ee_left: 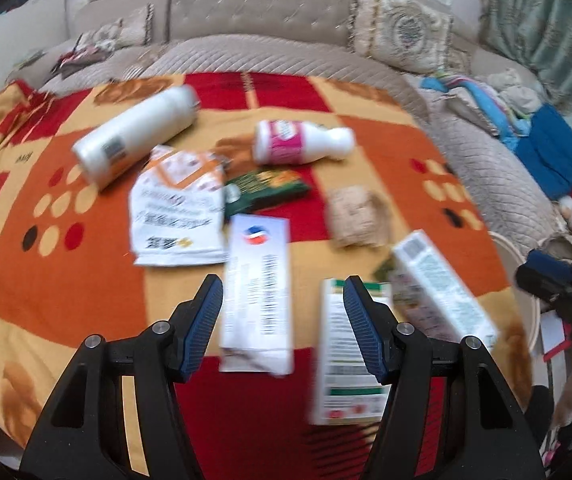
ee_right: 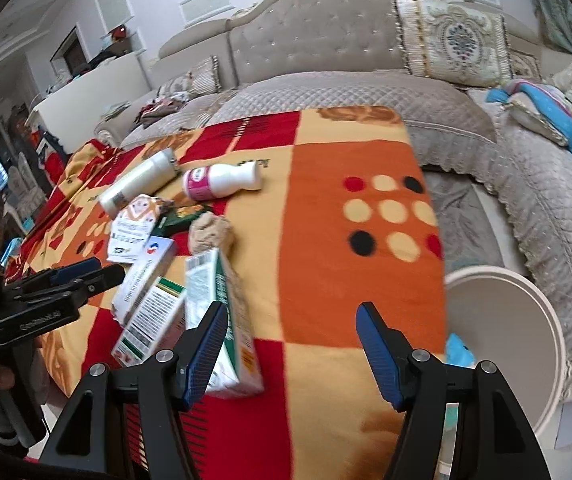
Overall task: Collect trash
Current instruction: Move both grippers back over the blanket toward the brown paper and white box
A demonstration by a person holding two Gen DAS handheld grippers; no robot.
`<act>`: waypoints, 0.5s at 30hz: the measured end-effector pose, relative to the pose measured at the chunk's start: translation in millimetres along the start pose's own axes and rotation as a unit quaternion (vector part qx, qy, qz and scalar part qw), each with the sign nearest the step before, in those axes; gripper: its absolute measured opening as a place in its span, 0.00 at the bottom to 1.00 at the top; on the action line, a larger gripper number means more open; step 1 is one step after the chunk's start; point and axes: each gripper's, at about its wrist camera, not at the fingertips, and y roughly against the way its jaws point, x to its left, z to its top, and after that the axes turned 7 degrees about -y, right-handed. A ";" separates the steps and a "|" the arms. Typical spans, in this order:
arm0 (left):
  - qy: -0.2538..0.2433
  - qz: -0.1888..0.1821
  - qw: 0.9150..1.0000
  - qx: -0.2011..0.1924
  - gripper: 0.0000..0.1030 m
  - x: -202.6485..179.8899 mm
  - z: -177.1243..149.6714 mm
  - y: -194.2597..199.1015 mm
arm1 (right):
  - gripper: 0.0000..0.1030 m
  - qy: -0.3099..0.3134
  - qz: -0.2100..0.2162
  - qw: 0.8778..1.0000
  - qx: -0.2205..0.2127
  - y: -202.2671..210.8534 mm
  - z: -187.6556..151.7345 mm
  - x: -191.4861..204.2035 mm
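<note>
The words on the boxes (ee_left: 257,292) are too blurry to read. Your left gripper (ee_left: 281,320) and right gripper (ee_right: 292,350) hang over the blanket (ee_right: 350,272), jaws spread wide, holding nothing.

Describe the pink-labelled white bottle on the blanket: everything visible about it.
The pink-labelled bottle is small, white and looks plastic, with a pink-and-white label band around its wider body and a narrower neck end. It lies on its side on the patterned blanket, apart from both grippers, beside the large white bottle. Blur hides the label's print.
</note>
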 end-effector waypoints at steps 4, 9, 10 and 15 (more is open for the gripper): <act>0.008 0.005 1.000 0.020 0.60 12.1 -3.7 -16.6 | 0.64 0.009 0.009 1.000 0.007 -11.7 11.1 16.1; 0.016 0.010 0.999 0.031 0.60 18.1 -3.3 -33.4 | 0.68 0.018 0.019 0.999 0.017 -29.6 24.0 35.9; 0.019 0.010 0.999 0.033 0.60 18.4 -2.9 -35.7 | 0.68 0.020 0.020 0.999 0.020 -32.3 25.6 38.5; 0.025 0.007 0.999 0.037 0.60 20.5 1.6 -49.0 | 0.68 0.026 0.023 0.998 0.042 -60.8 41.5 56.8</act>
